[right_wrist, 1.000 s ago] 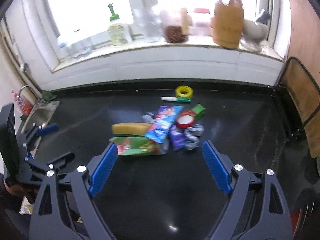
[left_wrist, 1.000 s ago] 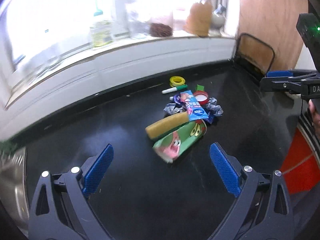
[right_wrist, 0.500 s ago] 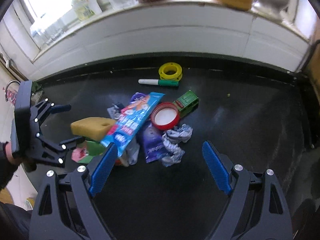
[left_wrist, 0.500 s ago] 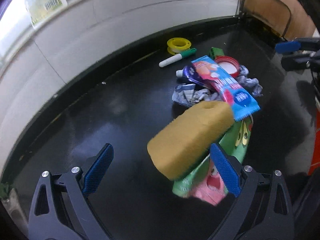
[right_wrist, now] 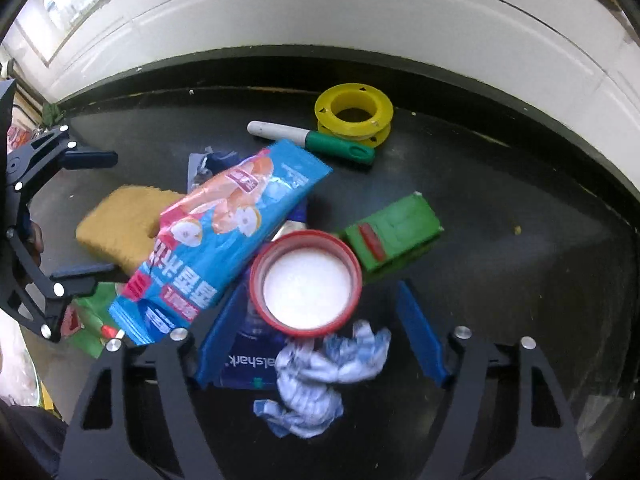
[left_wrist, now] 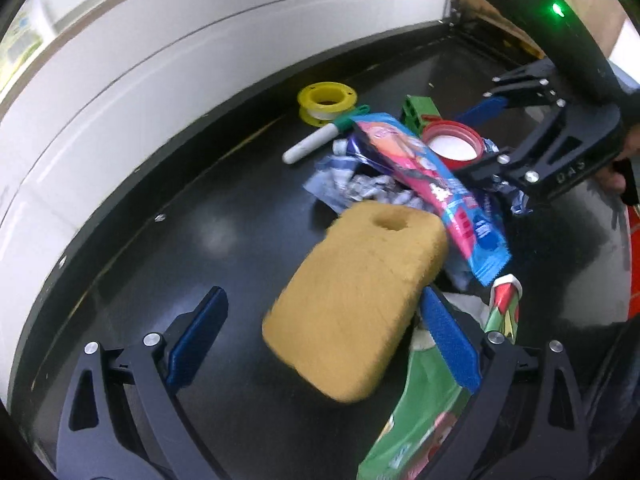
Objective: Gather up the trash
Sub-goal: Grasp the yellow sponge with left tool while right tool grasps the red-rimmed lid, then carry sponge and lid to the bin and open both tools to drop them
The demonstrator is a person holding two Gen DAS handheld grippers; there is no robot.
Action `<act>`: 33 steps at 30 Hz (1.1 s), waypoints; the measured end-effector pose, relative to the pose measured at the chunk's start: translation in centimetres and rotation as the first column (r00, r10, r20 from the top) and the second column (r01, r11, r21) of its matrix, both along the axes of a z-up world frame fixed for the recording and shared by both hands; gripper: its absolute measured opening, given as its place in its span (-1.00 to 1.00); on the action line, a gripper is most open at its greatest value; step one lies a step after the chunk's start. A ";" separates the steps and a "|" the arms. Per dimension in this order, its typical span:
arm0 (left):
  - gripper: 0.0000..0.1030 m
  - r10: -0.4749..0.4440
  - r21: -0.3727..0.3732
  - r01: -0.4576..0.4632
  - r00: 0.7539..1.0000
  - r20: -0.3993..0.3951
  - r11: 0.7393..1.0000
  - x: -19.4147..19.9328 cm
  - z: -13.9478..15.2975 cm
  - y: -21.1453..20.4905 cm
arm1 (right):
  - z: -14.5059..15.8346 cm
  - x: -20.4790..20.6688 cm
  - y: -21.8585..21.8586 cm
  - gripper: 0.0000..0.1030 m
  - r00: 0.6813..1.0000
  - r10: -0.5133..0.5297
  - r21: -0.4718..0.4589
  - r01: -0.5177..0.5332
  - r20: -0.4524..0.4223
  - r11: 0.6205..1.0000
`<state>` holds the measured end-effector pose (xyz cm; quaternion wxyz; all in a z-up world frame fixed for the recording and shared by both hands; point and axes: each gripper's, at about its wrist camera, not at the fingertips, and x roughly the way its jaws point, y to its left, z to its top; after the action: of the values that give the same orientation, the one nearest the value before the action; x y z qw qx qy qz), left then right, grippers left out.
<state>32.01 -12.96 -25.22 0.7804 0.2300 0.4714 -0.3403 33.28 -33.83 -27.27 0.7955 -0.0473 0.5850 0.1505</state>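
Left tongs released around yellow sponge; right tongs released around red lid and crumpled wrapper on black bench.

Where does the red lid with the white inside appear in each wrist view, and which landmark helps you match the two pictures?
Left wrist view: the red lid lies upper right, just behind the pink-and-blue snack wrapper.
Right wrist view: the red lid sits at centre, between the open right gripper's fingers.
Shared landmark: the yellow spool beside the green-capped marker.
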 end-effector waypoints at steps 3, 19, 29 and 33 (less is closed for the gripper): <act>0.64 -0.044 0.003 0.045 0.998 -0.041 0.999 0.4 -0.9 -1.0 | -0.1 0.3 -0.1 -0.03 1.000 0.003 0.016 -0.002 -0.009 1.000; 0.12 0.164 -0.090 -0.166 0.986 -0.029 0.982 -1.6 4.6 1.8 | 6.7 -2.4 -0.5 -0.03 0.993 -0.070 0.061 0.065 0.098 0.996; 0.12 0.377 -0.135 -0.376 0.926 -0.025 0.917 -8.9 8.8 5.5 | 10.7 -10.1 2.5 -0.03 0.985 -0.085 0.097 0.071 0.153 0.993; 0.12 0.392 -0.110 -0.393 0.919 -0.034 0.913 -13.5 8.7 6.2 | 10.7 -14.6 4.2 -0.03 0.986 -0.090 0.100 0.077 0.142 0.992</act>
<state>18.56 -6.77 -16.52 0.8421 0.0833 0.4921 -0.2045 18.66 -29.63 -16.56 0.8431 0.0038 0.5191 0.1404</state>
